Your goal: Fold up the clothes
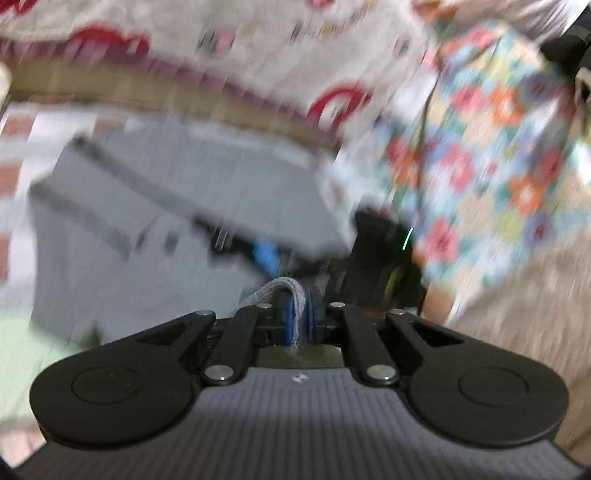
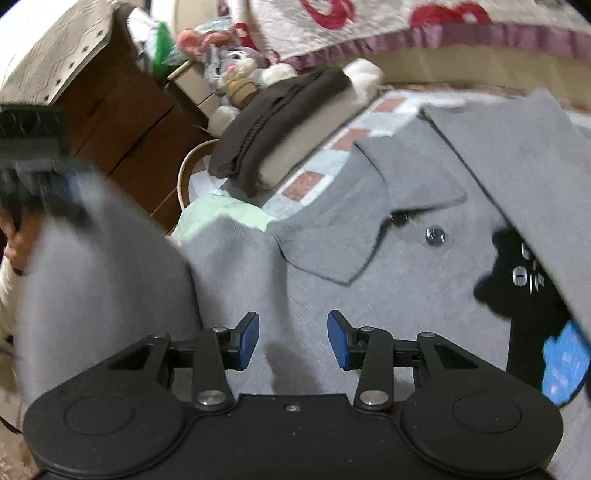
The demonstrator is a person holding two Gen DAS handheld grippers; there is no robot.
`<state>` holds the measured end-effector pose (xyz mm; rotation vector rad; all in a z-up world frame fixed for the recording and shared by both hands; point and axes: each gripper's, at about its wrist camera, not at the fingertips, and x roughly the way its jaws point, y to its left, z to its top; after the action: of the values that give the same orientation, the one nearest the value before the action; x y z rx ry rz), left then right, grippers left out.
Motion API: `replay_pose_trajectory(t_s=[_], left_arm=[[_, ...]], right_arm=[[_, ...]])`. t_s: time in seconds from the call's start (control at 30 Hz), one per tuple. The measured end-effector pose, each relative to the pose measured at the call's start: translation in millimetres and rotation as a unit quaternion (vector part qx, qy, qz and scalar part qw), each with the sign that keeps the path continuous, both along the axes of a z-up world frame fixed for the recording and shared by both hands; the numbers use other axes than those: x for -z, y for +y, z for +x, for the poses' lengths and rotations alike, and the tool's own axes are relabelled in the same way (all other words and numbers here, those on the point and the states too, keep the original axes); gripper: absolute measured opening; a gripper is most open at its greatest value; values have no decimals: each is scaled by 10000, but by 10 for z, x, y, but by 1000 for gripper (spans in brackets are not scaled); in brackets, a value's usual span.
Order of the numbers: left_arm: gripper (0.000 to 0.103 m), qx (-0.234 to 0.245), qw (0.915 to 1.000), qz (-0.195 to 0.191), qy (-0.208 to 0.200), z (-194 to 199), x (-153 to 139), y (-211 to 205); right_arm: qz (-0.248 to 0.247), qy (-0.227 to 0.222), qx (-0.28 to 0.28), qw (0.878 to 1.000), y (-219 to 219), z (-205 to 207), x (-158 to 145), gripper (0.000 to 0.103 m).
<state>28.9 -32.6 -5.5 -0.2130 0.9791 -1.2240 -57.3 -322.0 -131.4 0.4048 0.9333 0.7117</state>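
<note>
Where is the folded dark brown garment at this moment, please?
In the right wrist view, the dark brown garment lies upper centre on a cream folded item, beside the stuffed toys.

A lived-in bedroom at home: a quilted bedspread (image 2: 388, 26) with red motifs and a purple frill, plush toys (image 2: 236, 74) heaped beside folded garments (image 2: 273, 129), and a wooden cabinet (image 2: 122, 122) along the wall.

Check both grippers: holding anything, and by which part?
Left gripper pinches an edge fold of the grey garment. Right gripper is open, holding nothing.
</note>
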Motion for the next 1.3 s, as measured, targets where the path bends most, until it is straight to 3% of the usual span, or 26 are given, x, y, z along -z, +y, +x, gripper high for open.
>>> replay_pose_trajectory(t_s=[0.1, 0.2, 0.33, 0.43, 0.53, 0.6, 0.67, 0.87, 1.07, 1.13, 1.23, 1.27, 1.3], left_arm=[[6, -365, 9981, -484, -65, 330, -7, -208], [6, -616, 9959, -651, -90, 638, 135, -509], [6, -862, 9956, -334, 167, 962, 618, -1036], [10, -1197, 9927, 106, 115, 1099, 958, -1288], [13, -1386, 9896, 362, 123, 1206, 1066, -1173], [34, -1512, 9870, 533, 128, 1278, 1138, -1097], [43, -1745, 9830, 539, 164, 1360, 1151, -925], [46, -2006, 9737, 1041, 295, 1476, 1273, -515], [50, -1830, 9710, 1394, 656, 1429, 1534, -329], [48, -1659, 9718, 1606, 485, 1353, 1540, -371], [46, -1032, 9732, 2044, -225, 1128, 1517, -604], [47, -795, 9750, 2055, -288, 1044, 1534, -674], [47, -598, 9794, 1927, -92, 998, 1566, -711]], right_arm=[[144, 313, 46, 9994, -15, -39, 167, 46], [193, 534, 378, 9977, -127, -134, 289, 47], [913, 914, 1023, 9863, -433, -287, 449, 47], [974, 992, 1148, 9836, -460, -368, 517, 47], [1173, 993, 1204, 9808, -407, -409, 543, 49], [1293, 1002, 1253, 9785, -407, -437, 539, 49], [1404, 1033, 1328, 9757, -441, -478, 516, 49], [1906, 1046, 1867, 9581, -621, -534, 466, 49], [2314, 1163, 2492, 9332, -677, -497, 547, 49], [2144, 1058, 2436, 9399, -637, -493, 524, 49], [1802, 895, 2254, 9533, -560, -484, 466, 49], [1720, 861, 2212, 9561, -546, -491, 445, 49], [1716, 840, 2257, 9553, -571, -505, 437, 49]])
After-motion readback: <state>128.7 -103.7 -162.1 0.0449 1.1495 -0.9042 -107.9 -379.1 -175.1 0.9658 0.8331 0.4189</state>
